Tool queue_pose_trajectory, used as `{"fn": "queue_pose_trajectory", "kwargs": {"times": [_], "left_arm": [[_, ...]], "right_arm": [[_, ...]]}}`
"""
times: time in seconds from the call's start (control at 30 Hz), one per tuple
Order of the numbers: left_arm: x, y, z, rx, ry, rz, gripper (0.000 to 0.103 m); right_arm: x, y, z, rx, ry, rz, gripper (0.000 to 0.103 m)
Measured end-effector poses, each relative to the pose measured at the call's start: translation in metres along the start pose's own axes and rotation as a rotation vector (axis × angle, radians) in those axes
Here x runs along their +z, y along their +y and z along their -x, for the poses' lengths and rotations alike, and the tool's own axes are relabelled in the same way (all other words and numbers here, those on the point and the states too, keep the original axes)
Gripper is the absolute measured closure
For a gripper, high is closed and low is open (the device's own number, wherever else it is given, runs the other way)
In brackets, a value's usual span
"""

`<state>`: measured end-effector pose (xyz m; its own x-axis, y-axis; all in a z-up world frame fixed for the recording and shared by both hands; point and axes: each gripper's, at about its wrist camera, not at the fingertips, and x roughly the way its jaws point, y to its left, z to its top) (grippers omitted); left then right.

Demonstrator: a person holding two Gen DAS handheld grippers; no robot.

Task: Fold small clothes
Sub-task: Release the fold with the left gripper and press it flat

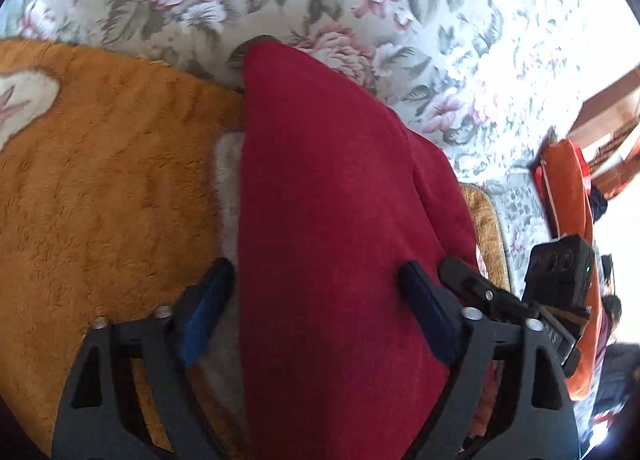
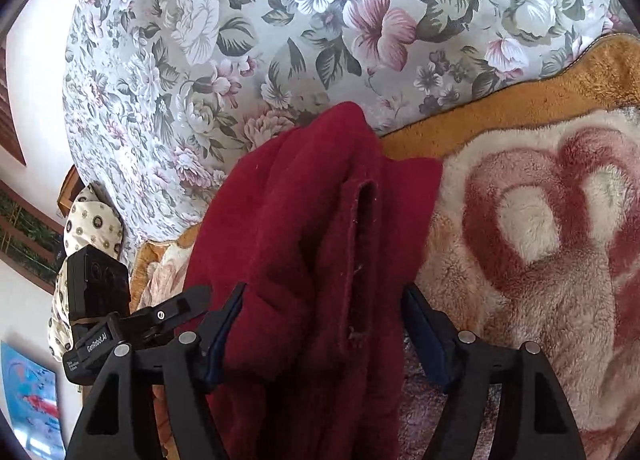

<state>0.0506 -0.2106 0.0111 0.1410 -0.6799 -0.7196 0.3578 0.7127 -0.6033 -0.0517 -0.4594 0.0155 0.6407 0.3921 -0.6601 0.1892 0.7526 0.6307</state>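
Garment [image 1: 332,219], dark red, on orange blanket [image 1: 100,187]; left gripper [image 1: 320,300] and right gripper [image 2: 324,324] jaws spread, straddling it.

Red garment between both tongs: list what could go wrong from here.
1. The red garment looks thick and bunched between the wide-spread right tongs, so a close might catch several layers and spoil the fold.
2. The left tongs also straddle it open; it could sag unevenly.
3. The fluffy orange blanket underneath may get pinched along with it.

Probably a home bedroom: floral bedspread [image 2: 240,59], plush orange blanket [image 1: 100,179], patterned pillow [image 2: 94,225] by the wall
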Motion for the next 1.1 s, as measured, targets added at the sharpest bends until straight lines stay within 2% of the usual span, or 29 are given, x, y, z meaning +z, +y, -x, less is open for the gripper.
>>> {"fn": "queue_pose_trajectory", "kwargs": {"times": [0.1, 0.13, 0.2, 0.33, 0.43, 0.57, 0.6, 0.63, 0.67, 0.7, 0.83, 0.93, 1.0, 1.1], "left_arm": [[-0.004, -0.013, 0.008, 0.018, -0.012, -0.035, 0.042], [-0.005, -0.017, 0.014, 0.017, -0.012, -0.046, 0.046], [-0.011, -0.025, 0.034, 0.005, -0.011, -0.055, 0.047], [-0.036, -0.034, 0.088, 0.009, -0.056, -0.101, 0.047], [-0.067, -0.031, 0.116, 0.053, -0.065, -0.124, 0.047], [-0.109, -0.016, 0.117, 0.152, -0.03, -0.136, 0.047], [-0.118, -0.008, 0.112, 0.18, -0.015, -0.134, 0.047], [-0.126, 0.0, 0.106, 0.201, 0.0, -0.128, 0.046], [-0.132, 0.007, 0.104, 0.196, 0.002, -0.12, 0.045], [-0.137, 0.013, 0.109, 0.178, -0.024, -0.116, 0.045], [-0.134, 0.015, 0.116, 0.188, -0.02, -0.096, 0.043], [-0.129, 0.003, 0.122, 0.262, -0.019, -0.124, 0.044], [-0.13, -0.009, 0.133, 0.332, -0.07, -0.173, 0.043], [-0.131, -0.027, 0.147, 0.377, -0.135, -0.246, 0.043]], "right_arm": [[-0.003, 0.01, 0.011, -0.011, -0.021, 0.005, 0.056], [-0.005, 0.017, 0.017, -0.011, -0.032, 0.019, 0.057], [-0.009, 0.034, 0.03, -0.005, -0.041, 0.039, 0.057], [-0.032, 0.069, 0.06, 0.051, -0.057, 0.064, 0.057], [-0.062, 0.086, 0.071, 0.091, -0.045, 0.059, 0.057], [-0.107, 0.09, 0.055, 0.069, 0.028, 0.059, 0.057], [-0.119, 0.086, 0.047, 0.05, 0.058, 0.058, 0.056], [-0.131, 0.084, 0.036, -0.009, 0.085, 0.084, 0.054], [-0.139, 0.082, 0.031, -0.049, 0.093, 0.109, 0.049], [-0.144, 0.082, 0.029, -0.048, 0.101, 0.119, 0.048], [-0.144, 0.1, 0.064, -0.091, 0.075, 0.141, 0.048], [-0.14, 0.119, 0.097, -0.144, 0.018, 0.246, 0.048], [-0.137, 0.132, 0.105, -0.169, 0.007, 0.298, 0.051], [-0.131, 0.147, 0.103, -0.152, -0.001, 0.343, 0.059]]}}
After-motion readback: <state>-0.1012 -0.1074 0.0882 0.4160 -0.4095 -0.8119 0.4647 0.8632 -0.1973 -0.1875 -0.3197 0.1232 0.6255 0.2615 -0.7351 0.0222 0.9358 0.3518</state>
